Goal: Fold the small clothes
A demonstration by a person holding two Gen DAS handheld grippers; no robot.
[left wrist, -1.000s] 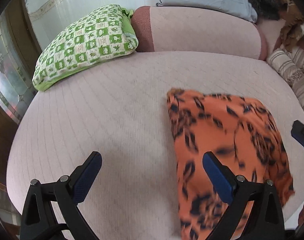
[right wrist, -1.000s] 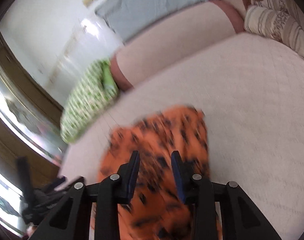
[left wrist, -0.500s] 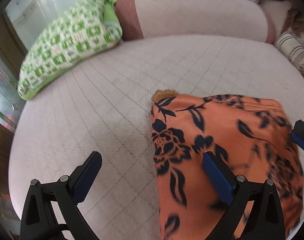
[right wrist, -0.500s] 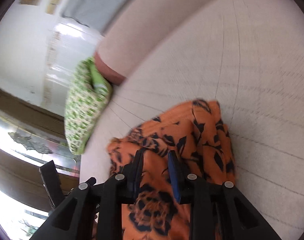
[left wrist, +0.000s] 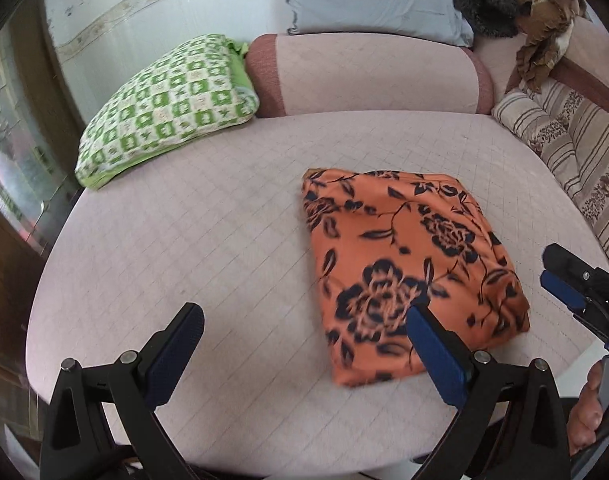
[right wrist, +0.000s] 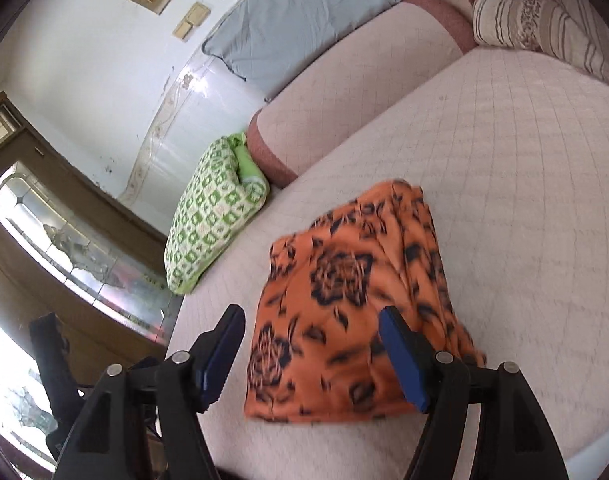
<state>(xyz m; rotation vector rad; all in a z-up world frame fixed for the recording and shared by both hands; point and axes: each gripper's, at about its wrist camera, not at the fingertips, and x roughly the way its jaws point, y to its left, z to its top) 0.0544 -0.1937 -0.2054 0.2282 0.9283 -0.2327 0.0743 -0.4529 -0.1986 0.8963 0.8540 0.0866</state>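
Garment [left wrist: 404, 264], orange floral, lies folded into a compact block near the front edge of the sofa seat [left wrist: 184, 240], both grippers, left [left wrist: 300, 356] and right [right wrist: 310, 356], spread wide and empty above it, apparently released to leave the fold undisturbed.

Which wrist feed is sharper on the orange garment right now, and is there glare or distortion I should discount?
Left wrist view: the orange garment is mostly crisp, softening slightly near its front edge. Right wrist view: its floral print is smeared by motion blur. Both views: fisheye bends the mattress edges; bright window light washes out the lower left of the right wrist view.
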